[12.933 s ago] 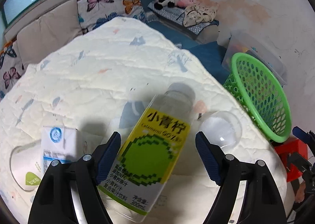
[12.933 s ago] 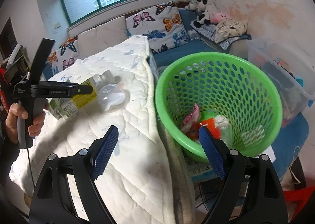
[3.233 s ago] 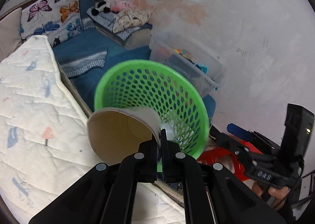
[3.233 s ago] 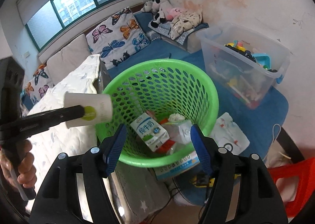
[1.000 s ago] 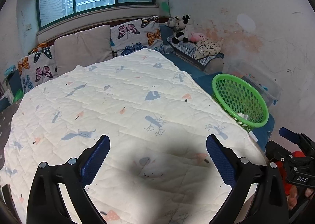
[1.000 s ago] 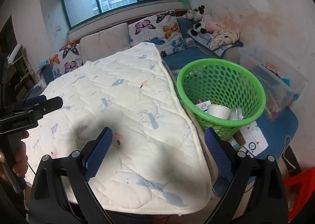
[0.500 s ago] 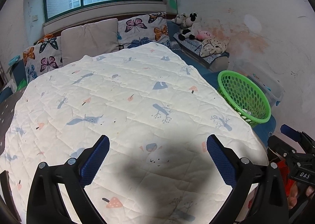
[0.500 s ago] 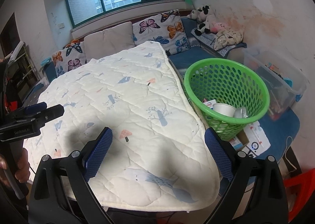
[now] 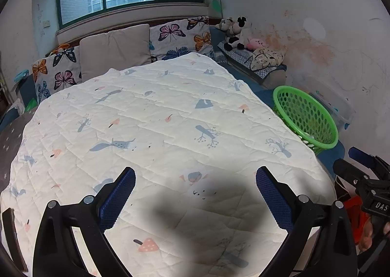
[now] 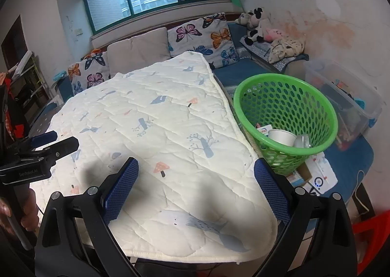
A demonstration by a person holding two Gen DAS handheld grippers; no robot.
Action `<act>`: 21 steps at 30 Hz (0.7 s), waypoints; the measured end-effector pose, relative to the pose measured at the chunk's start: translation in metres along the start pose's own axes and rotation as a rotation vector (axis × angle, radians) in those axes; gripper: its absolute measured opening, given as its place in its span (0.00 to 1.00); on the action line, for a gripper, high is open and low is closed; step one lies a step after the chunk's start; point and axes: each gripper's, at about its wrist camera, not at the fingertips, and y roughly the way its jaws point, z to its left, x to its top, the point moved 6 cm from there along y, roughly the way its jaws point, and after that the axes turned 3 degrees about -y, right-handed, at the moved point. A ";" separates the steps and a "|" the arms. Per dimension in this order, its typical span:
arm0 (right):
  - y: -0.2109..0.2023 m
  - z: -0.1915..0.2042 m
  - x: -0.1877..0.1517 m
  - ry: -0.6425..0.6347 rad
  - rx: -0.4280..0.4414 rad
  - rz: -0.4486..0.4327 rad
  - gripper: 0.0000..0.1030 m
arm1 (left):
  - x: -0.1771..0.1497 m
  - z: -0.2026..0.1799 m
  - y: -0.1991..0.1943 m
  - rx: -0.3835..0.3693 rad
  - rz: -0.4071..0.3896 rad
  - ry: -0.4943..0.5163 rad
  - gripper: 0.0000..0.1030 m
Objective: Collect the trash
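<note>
Trash now sits inside the green basket [image 10: 287, 116], which stands on the floor just beside the right edge of the quilt-covered surface [image 10: 156, 125] — we can make out a white paper cup [image 10: 281, 136], a small carton [image 10: 264, 129] and something clear behind the cup, all low in the basket. We see nothing left on the quilt in either view; only its printed pattern and our own shadows. Our left claw [image 9: 195, 194] hangs above the near end of the quilt with its 2 jaws spread wide and nothing between them. Our right claw [image 10: 195, 185] is likewise spread and empty, over the near right corner. The basket lies ahead and to the right of both claws, and the right one is clearly nearer to it; from the left wrist the basket shows only as a rim [image 9: 304, 116] past the far right edge. We judge the collecting is done or nearly so, unless some piece lies out of view.
</note>
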 end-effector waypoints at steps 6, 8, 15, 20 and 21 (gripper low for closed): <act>0.002 0.001 0.000 -0.001 0.003 0.005 0.92 | -0.002 0.004 -0.001 0.010 -0.001 -0.004 0.93; 0.002 0.000 0.000 0.000 0.005 0.004 0.92 | -0.002 0.004 -0.002 0.011 -0.003 -0.001 0.93; 0.005 0.000 -0.001 0.007 0.016 0.010 0.92 | -0.003 0.004 -0.002 0.012 -0.002 0.000 0.93; 0.006 0.001 -0.002 0.005 0.022 0.012 0.92 | -0.003 0.004 -0.002 0.011 -0.001 0.000 0.93; 0.006 0.001 -0.002 0.004 0.022 0.013 0.92 | -0.003 0.004 -0.002 0.012 -0.002 0.001 0.93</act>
